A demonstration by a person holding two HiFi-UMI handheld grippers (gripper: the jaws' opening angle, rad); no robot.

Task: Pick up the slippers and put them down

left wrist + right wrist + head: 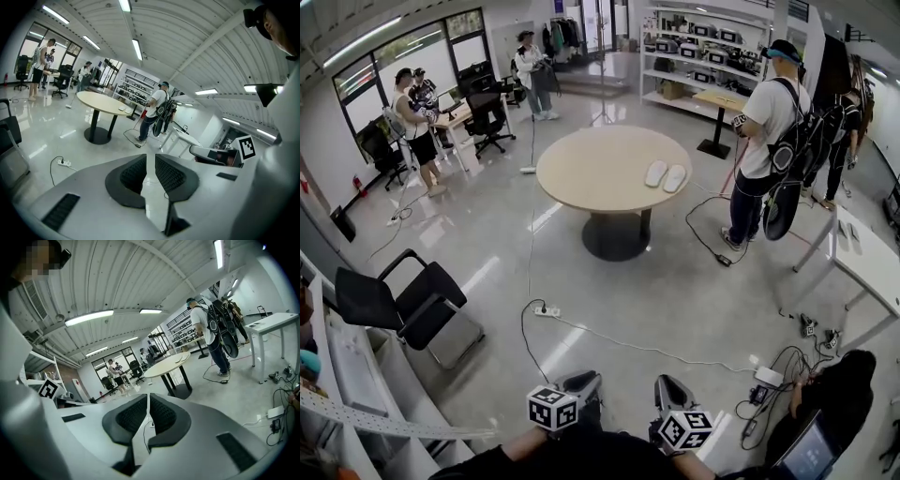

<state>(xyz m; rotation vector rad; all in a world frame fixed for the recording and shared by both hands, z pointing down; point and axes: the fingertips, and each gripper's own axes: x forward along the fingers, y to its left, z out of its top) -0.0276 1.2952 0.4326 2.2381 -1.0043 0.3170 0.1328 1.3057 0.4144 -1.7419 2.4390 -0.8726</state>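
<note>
Two white slippers [665,175] lie side by side on the right part of a round beige table [581,173], far across the floor from me. They show as small pale shapes on the table in the left gripper view [123,109] and the right gripper view [180,358]. My left gripper [581,380] and right gripper [671,386] are at the bottom of the head view, both pointing toward the table and both empty. The left gripper [150,161] stands open a narrow gap, with floor showing through. The right gripper [148,404] has its pads nearly together.
A person with a backpack [764,122] stands just right of the table. Cables and a power strip [547,311] cross the floor between me and it. A black chair [403,300] stands at left and a white table [872,258] at right. Other people work at desks back left.
</note>
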